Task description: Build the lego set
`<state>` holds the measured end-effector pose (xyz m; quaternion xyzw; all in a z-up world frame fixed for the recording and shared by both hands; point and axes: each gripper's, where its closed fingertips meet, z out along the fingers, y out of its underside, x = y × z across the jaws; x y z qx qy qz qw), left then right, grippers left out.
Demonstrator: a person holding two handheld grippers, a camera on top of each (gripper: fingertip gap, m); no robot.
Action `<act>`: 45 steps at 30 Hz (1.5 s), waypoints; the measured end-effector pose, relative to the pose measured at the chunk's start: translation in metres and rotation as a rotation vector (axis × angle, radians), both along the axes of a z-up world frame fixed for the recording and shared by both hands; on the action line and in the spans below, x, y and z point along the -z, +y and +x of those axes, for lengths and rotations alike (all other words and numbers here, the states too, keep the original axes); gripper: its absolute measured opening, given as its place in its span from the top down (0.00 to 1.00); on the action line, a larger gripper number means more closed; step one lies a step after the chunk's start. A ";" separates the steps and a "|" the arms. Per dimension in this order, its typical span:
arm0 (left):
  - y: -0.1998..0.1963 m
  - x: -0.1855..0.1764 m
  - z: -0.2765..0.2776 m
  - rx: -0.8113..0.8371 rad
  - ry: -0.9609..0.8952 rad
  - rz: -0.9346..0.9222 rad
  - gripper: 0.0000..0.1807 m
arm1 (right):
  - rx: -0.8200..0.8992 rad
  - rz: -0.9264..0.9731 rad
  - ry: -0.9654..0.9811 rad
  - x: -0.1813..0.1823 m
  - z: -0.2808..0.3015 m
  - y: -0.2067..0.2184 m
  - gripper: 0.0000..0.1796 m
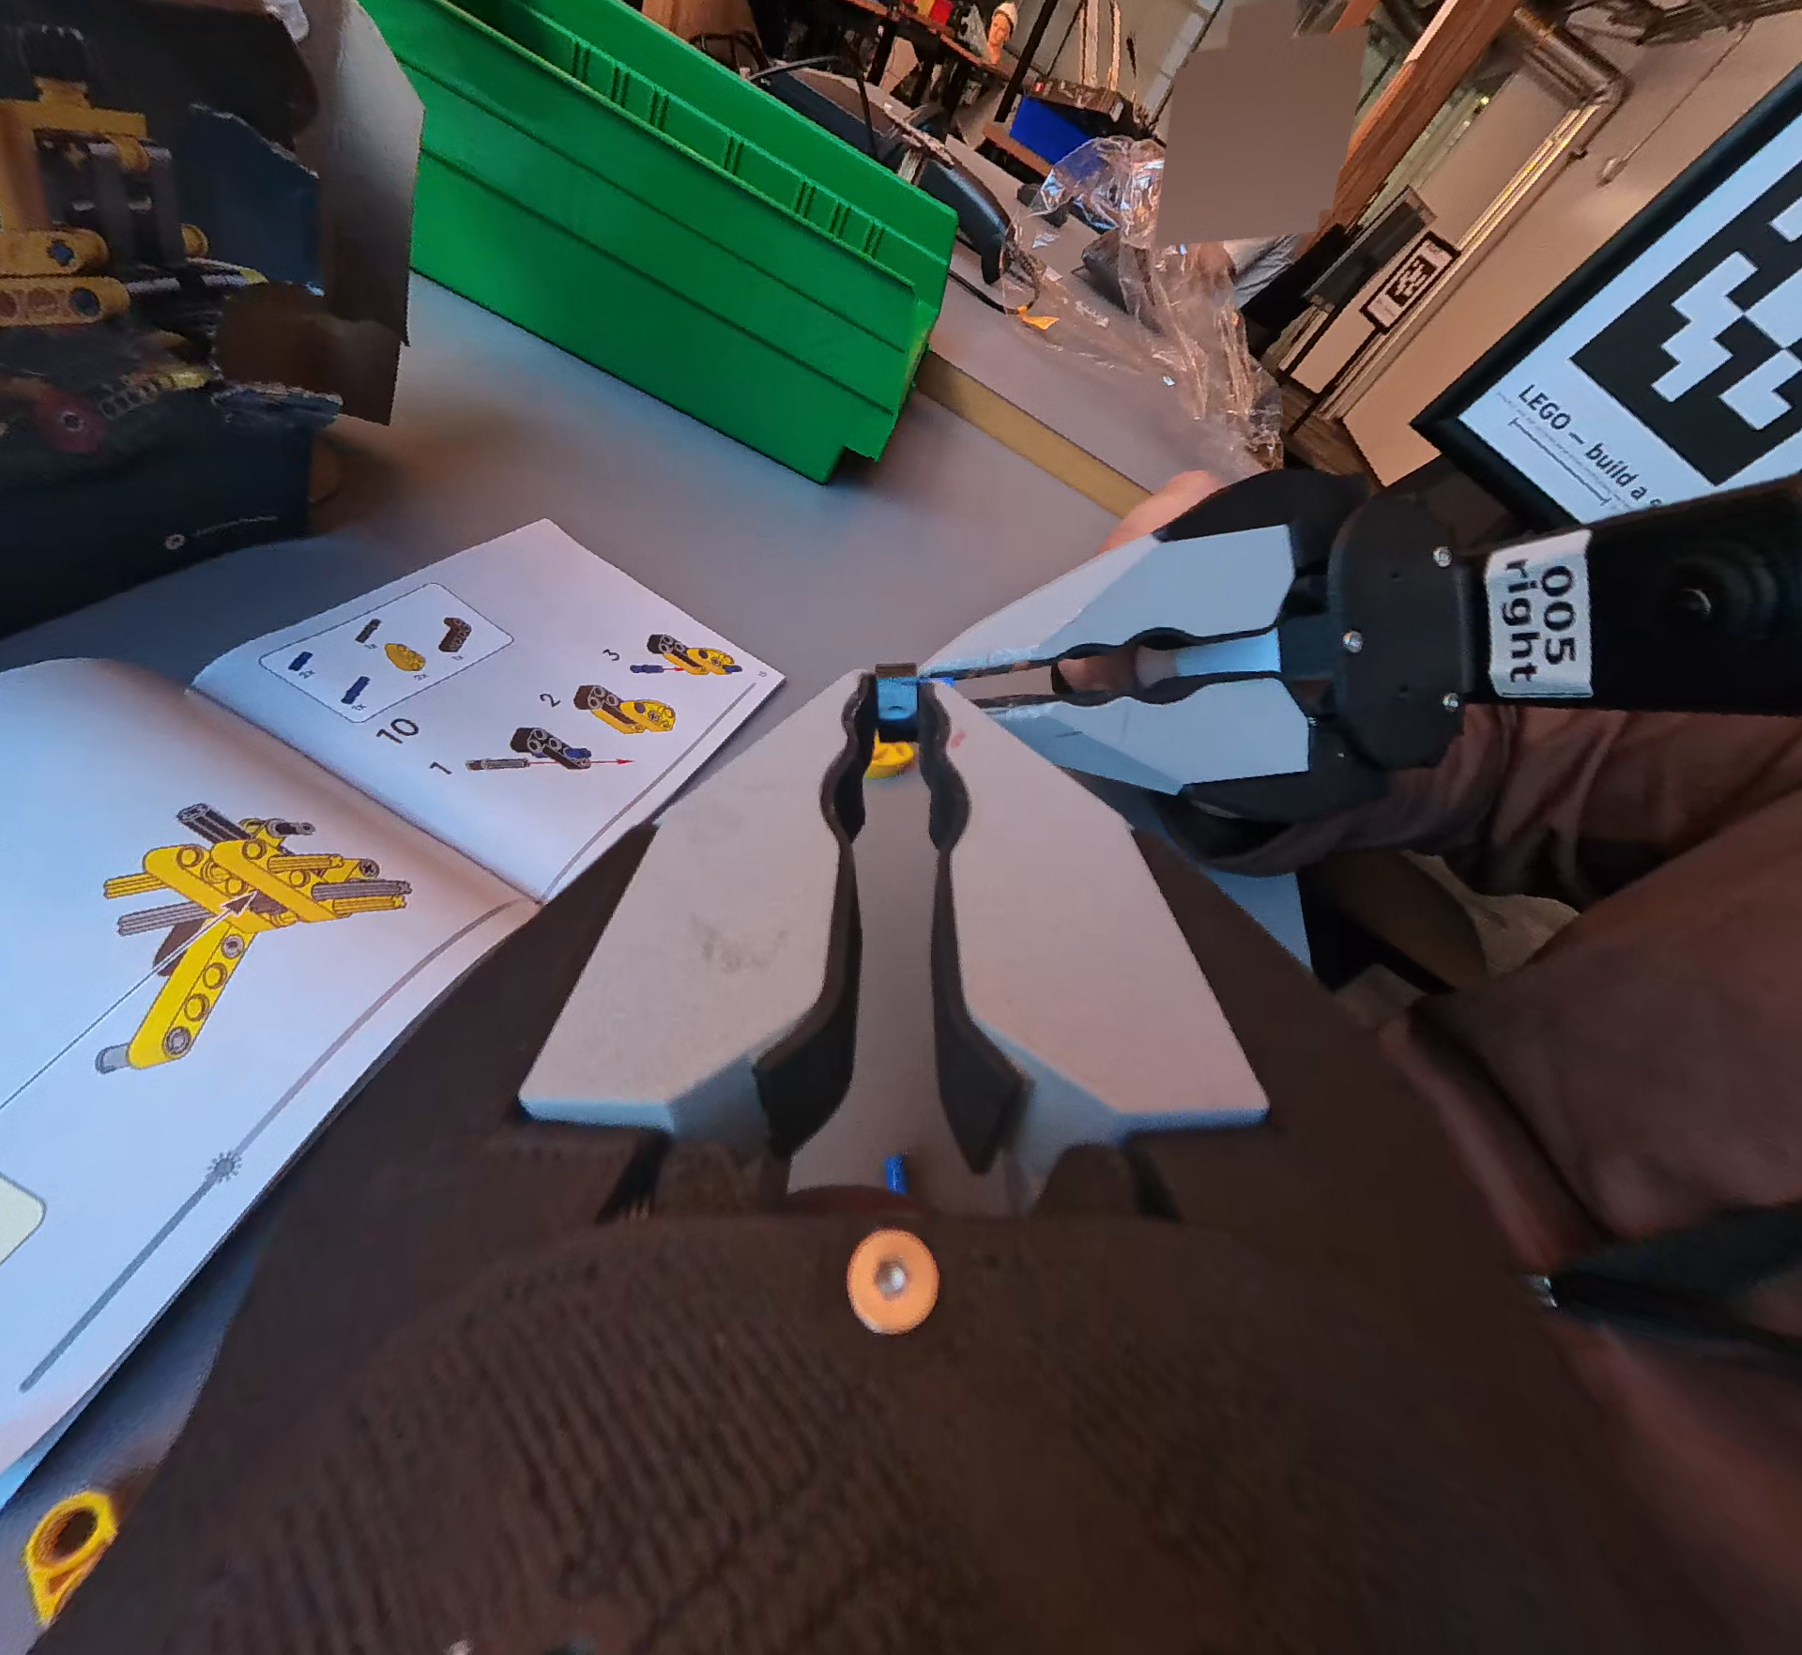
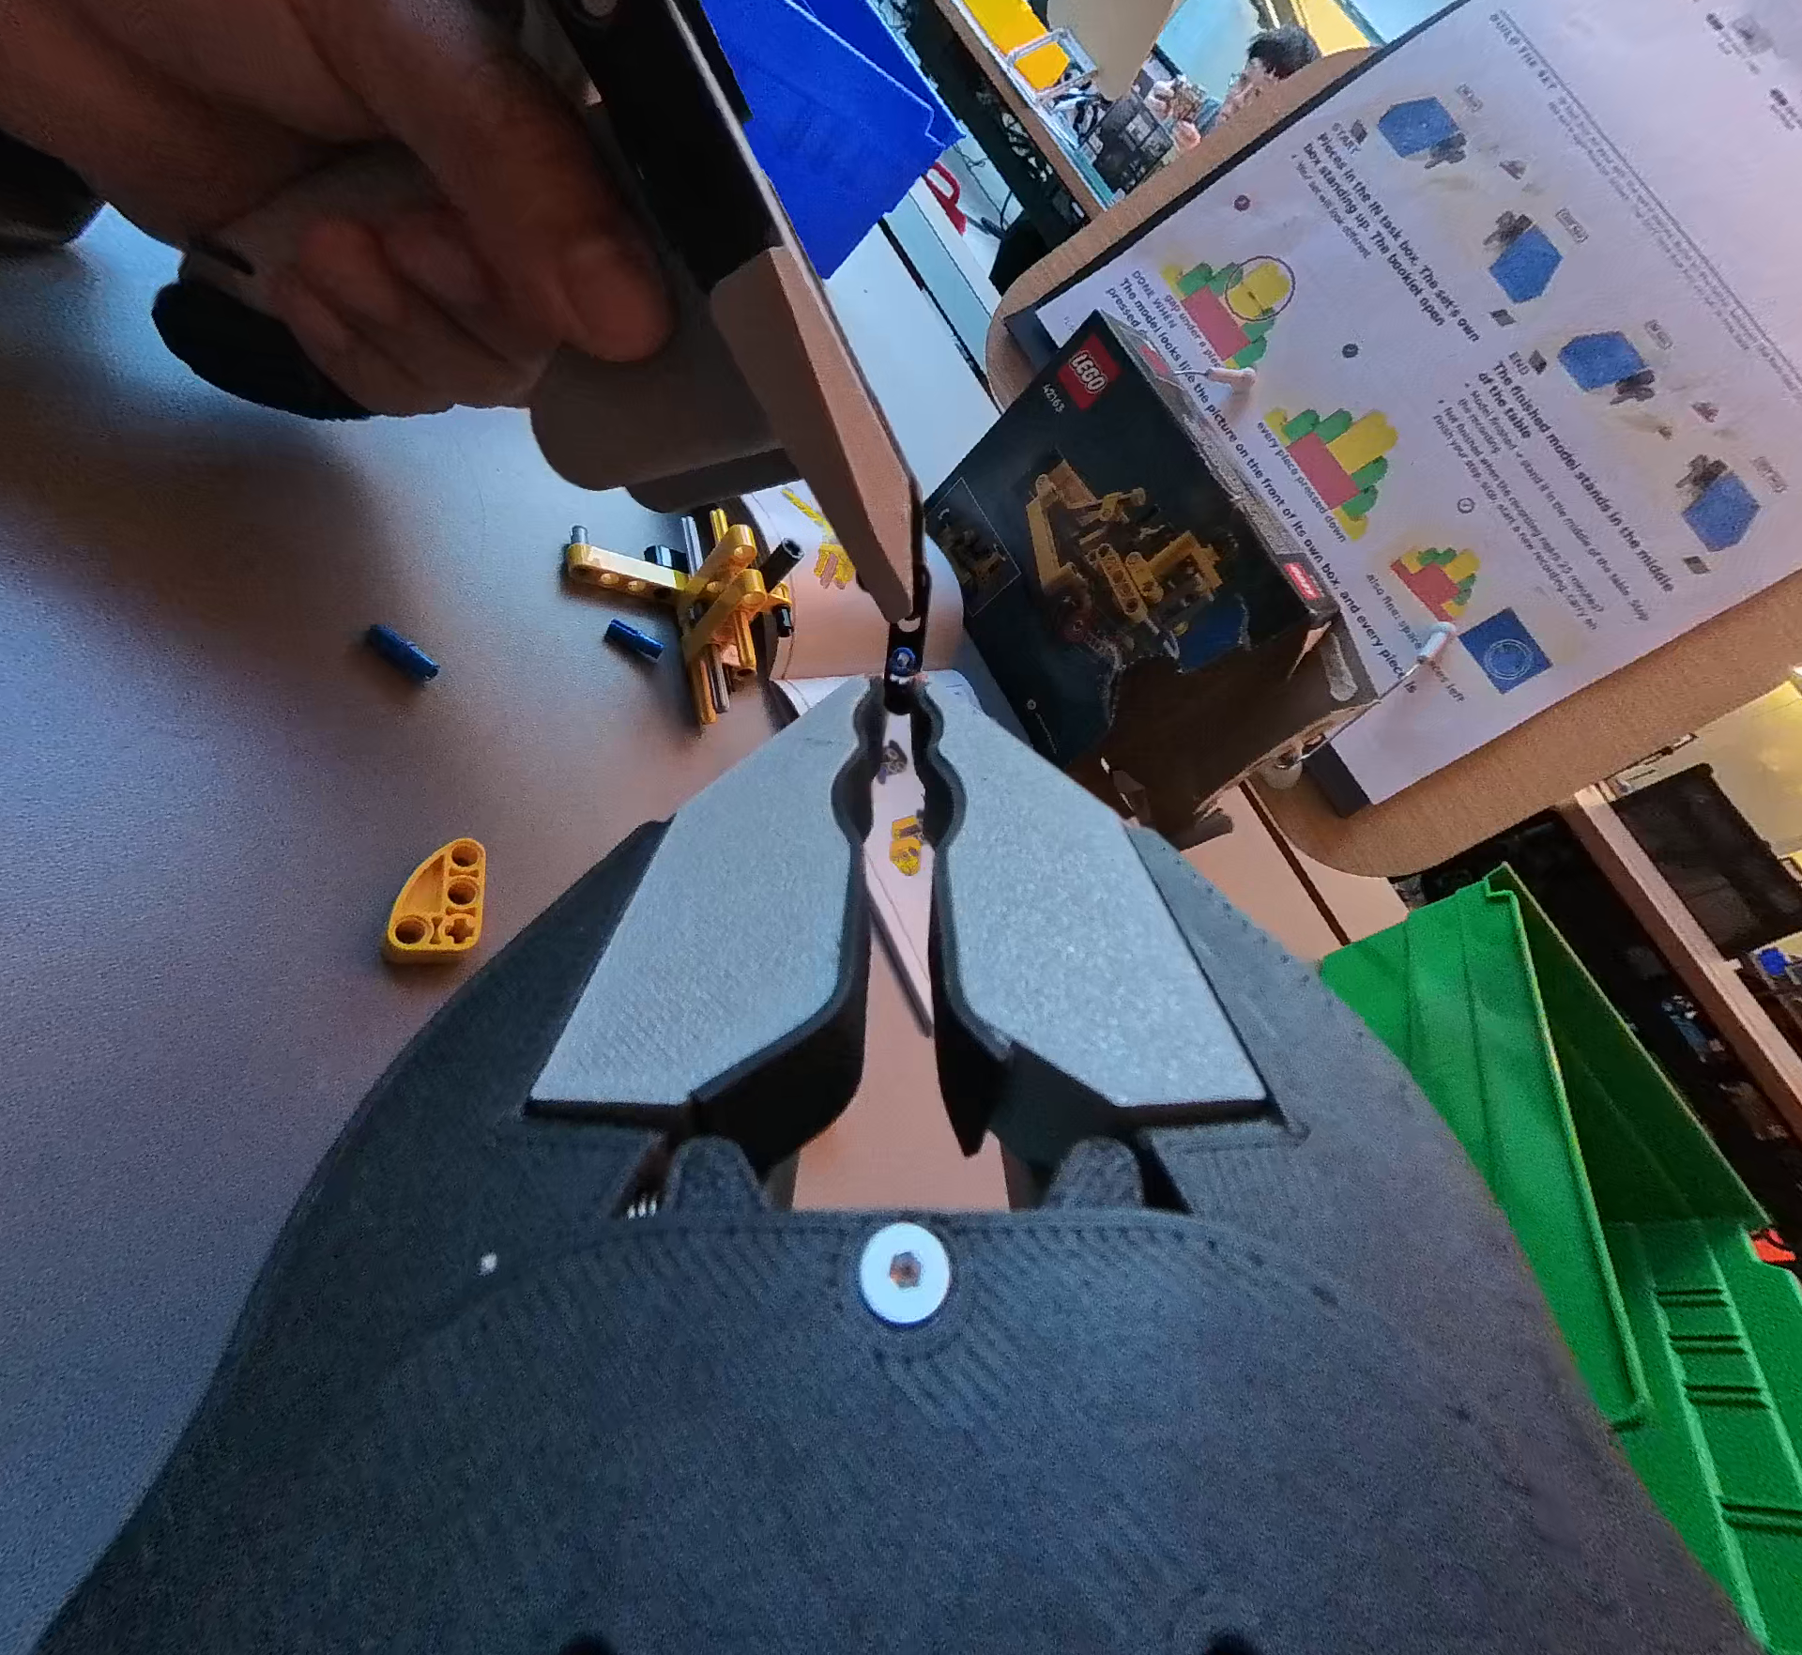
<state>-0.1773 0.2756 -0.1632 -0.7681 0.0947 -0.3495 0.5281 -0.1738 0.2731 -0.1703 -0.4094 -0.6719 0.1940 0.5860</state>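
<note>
Two handheld grippers meeting tip to tip above a grey counter [image 2: 195, 779], just beside an open booklet [image 1: 468, 701]. Left gripper [image 1: 895, 699] with jaws closed on a small black piece [image 1: 895, 693]. Right gripper [image 2: 902, 696] with jaws nearly shut, pinching what looks like a blue pin [image 1: 938, 682] being pushed into the black piece's hole. On the counter, left of the booklet in the right wrist view: a part-built yellow assembly [image 2: 726, 608], two loose blue pins [image 2: 402, 652], a yellow curved piece [image 2: 439, 901]. Behind the booklet, the set's box [image 2: 1131, 555] and a green bin [image 1: 683, 243]. Likely risks: pin off-axis with the hole, jamming or popping free; too little grip on such small parts, letting either slip and drop to the counter; hard pushing twisting the black piece in the left jaws.
</note>
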 end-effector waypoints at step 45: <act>-0.021 0.007 0.045 0.199 0.159 0.152 0.93 | -0.484 -1.070 0.028 -0.019 0.020 -0.018 1.00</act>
